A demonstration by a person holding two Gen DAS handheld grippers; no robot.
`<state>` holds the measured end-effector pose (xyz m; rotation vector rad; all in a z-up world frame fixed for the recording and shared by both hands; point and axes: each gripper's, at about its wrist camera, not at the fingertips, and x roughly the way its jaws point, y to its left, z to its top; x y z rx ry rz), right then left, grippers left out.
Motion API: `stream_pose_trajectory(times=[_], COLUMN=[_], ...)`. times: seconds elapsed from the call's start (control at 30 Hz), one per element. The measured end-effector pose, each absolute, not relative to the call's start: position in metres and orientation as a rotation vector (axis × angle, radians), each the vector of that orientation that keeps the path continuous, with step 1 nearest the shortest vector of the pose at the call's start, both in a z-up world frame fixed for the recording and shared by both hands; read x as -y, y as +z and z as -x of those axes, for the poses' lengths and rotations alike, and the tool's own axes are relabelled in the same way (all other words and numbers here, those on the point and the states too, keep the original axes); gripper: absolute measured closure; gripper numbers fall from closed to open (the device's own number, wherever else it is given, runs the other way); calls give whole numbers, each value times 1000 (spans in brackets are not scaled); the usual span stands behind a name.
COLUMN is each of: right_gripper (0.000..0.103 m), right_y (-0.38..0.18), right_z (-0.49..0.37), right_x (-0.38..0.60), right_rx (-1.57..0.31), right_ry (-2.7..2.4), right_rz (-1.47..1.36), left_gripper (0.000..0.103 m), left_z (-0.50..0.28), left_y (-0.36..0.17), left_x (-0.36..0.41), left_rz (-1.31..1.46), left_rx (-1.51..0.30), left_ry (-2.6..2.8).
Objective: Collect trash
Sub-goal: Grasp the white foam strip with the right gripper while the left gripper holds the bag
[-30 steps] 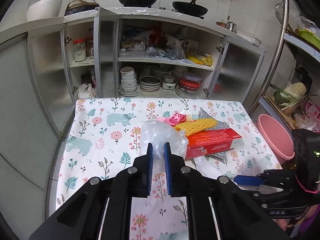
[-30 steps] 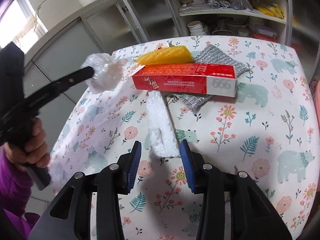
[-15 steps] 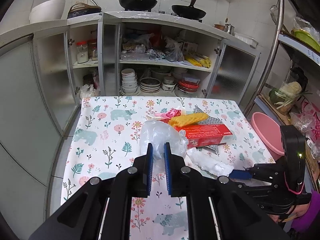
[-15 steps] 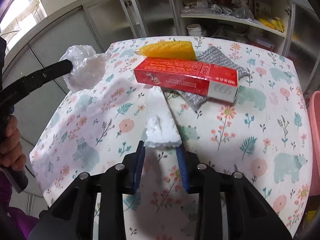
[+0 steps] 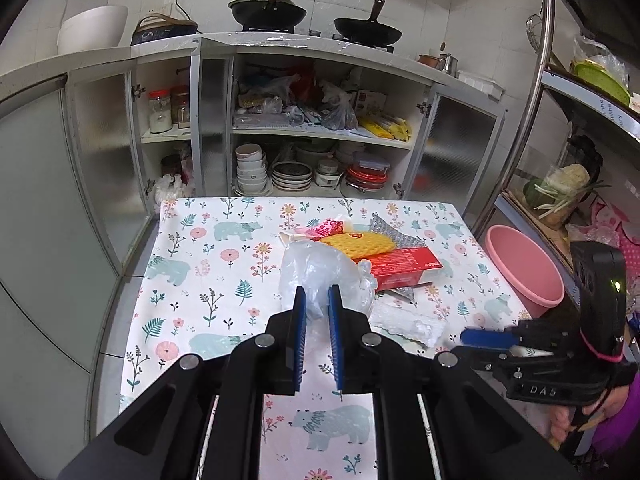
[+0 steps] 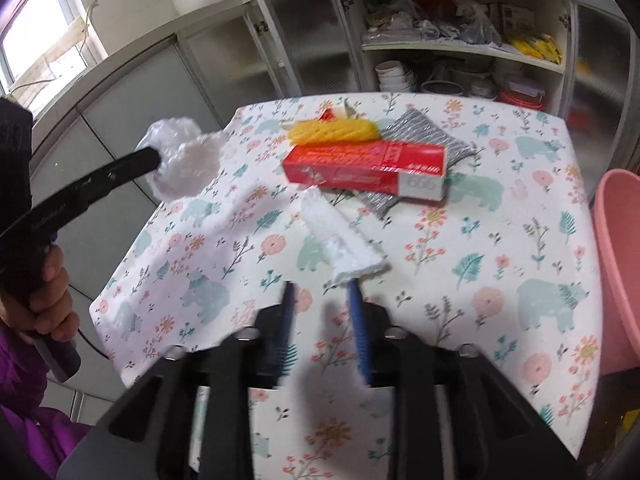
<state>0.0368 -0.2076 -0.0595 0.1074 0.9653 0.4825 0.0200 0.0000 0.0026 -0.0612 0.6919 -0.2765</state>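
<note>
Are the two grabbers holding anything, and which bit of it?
The left gripper pinches a clear plastic bag by its near end. The right gripper is opening; white foam touches only its right finger, no longer pinched.

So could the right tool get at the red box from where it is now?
Probably yes: the red box lies on top of the pile with nothing over it, but the right tool, jaws opening, has white foam at its tip to clear first.

Red carton [image 6: 364, 166]: white end panel bears digits reading "666" or "999", orientation unclear; remaining print on its red face too small to read. Right gripper [image 5: 486, 338] body: raised letters "DAS". No other lettering legible anywhere.
</note>
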Motion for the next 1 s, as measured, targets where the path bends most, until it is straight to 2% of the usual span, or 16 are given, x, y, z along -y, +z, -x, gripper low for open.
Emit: stream_pose_trajectory(times=[0.1, 0.87, 0.9, 0.97, 1.0], right_gripper=[57, 57, 57, 67, 67], right_y=[-64, -85, -85, -85, -85], right_z=[-50, -85, -83, -79, -77], right_x=[203, 184, 182, 179, 177], right_rx=[-978, -958, -953, -944, -939], right_ry=[475, 525, 530, 531, 527], right_rz=[-78, 82, 90, 110, 114], left_gripper=[93, 92, 93, 92, 92], left_z=[-21, -27, -27, -27, -28], left_y=[2, -3, -2, -3, -3], left_x=[1, 4, 4, 5, 5], left_rz=[63, 63, 63, 60, 57], left_rx=[-698, -729, -729, -731, -735], left_ry=[-277, -283, -283, -281, -278])
